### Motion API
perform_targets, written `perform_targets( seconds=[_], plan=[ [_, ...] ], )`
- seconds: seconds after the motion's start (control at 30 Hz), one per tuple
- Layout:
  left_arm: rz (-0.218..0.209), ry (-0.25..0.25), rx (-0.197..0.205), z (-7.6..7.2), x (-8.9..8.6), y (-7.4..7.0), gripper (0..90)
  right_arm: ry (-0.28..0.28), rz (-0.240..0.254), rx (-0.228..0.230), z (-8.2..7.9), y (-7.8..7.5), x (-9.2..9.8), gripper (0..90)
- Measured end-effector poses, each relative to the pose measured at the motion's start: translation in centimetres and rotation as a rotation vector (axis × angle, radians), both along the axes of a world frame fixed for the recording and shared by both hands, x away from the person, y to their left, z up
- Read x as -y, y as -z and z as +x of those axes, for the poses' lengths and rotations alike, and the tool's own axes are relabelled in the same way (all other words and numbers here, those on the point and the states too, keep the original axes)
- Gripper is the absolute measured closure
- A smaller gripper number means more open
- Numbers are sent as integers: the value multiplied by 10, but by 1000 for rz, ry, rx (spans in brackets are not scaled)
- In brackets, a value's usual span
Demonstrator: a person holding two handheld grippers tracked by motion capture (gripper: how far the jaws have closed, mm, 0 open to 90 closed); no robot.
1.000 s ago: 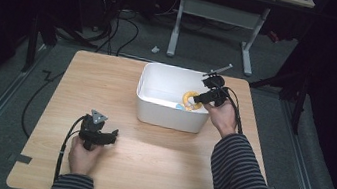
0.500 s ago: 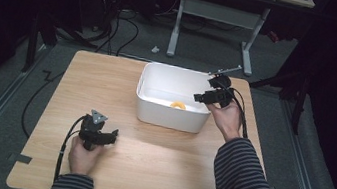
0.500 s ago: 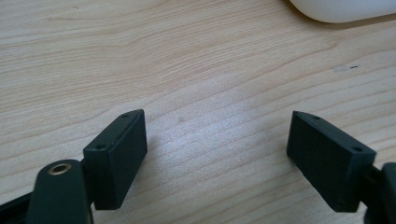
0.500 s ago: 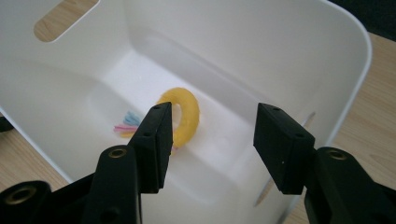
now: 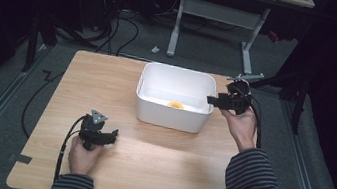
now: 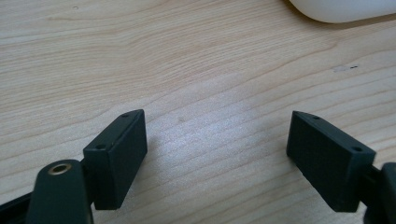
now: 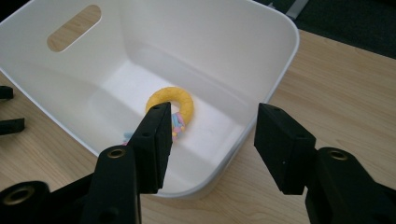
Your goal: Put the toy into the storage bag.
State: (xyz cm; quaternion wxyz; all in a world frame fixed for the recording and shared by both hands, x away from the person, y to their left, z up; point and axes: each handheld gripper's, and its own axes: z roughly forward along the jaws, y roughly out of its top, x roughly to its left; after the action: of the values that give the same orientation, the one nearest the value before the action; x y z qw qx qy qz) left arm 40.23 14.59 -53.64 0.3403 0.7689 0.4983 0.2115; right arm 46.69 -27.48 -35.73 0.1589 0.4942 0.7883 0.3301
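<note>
On the pale wooden table (image 5: 154,173), bare planks run wide along the near edge and the whole left half, leaving free room around the left gripper (image 5: 111,135), which rests low over the wood near the front. Its black jaws stand well apart with only grained tabletop between them. Toward the far right sits the white rounded plastic bin (image 5: 170,116), a smooth-walled tub with an oval handle slot, its right rim close to the table's right edge. The right gripper (image 5: 209,99) hangs just outside and above that right rim, pointing into the bin; its jaws have just been opening and now stand apart with nothing between them. Below and beyond them, on the bin's floor near the near wall, lies the yellow ring-shaped toy (image 7: 171,101) with small pastel beads on its lower side, clear of the jaws.
</note>
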Motion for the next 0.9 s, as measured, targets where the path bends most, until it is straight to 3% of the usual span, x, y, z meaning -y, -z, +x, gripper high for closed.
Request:
perform_targets(
  seconds=[0.33, 0.73, 0.9],
  plan=[
    [-1, 0, 0, 0, 0, 0, 205, 32, 29, 53, -25, -6, 29, 460],
    [0, 0, 0, 0, 0, 0, 205, 63, 67, 90, -52, -7, 54, 455],
    [0, 0, 0, 0, 0, 0, 205, 71, 60, 91, -61, -6, 61, 450]
  ],
)
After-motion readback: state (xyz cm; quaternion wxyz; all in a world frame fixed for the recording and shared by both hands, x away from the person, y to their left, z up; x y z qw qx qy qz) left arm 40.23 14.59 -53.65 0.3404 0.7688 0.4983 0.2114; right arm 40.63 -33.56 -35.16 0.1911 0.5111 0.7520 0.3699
